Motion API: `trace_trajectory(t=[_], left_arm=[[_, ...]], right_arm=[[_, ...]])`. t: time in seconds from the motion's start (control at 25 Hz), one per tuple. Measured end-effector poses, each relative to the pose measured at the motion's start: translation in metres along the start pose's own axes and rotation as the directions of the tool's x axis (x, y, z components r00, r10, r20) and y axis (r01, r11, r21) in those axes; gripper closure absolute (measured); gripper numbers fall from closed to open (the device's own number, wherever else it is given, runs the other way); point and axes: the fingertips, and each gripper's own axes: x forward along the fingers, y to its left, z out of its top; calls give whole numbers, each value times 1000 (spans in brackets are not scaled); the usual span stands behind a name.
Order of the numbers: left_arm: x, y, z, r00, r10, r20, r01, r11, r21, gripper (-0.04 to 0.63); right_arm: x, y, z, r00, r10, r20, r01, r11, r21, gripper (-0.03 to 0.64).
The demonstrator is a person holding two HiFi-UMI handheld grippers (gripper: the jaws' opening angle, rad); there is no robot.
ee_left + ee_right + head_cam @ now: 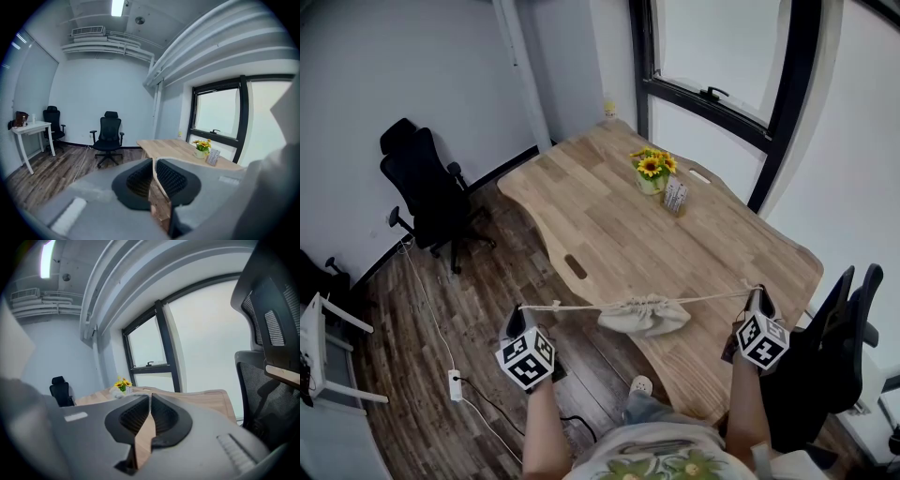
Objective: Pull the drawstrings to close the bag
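A beige cloth bag [645, 315] lies gathered near the front edge of the wooden table [609, 225]. Its mouth is bunched up. Two white drawstrings run out of it, stretched taut: the left drawstring [572, 306] reaches my left gripper [517, 317], the right drawstring [717, 297] reaches my right gripper [757, 296]. Both grippers are shut on their string ends, the left one out past the table's edge over the floor. In the left gripper view the left gripper [153, 164] has its jaws nearly together; the string is not visible there. The right gripper [150, 401] looks the same in its own view.
A pot of sunflowers [652, 172] and a small card stand [676, 197] sit at the table's far side. One black office chair [427, 192] stands at the left, another chair [839, 342] close by my right arm. A power strip [455, 384] lies on the wooden floor.
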Motion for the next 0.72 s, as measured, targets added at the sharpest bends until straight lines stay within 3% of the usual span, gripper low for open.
trace_trajectory(t=[0.32,0.44,0.56,0.72], left_arm=[[-1,4,3,1000,0,9,0,1000,-17,555],[-5,-4,14,998,-36,43,34,999,39,557],[-10,-10,20,995,-82,58,77,994,80,558],[-14,-12,23,992,-100,73,95,994,59,561]], right_arm=[[0,-3,2,1000,21,12,-22,997,73,600],[-1,-4,2,1000,14,19,-16,996,92,601],[-4,0,5,999,41,34,-44,995,85,598],[-8,11,10,997,68,47,-69,997,28,598]])
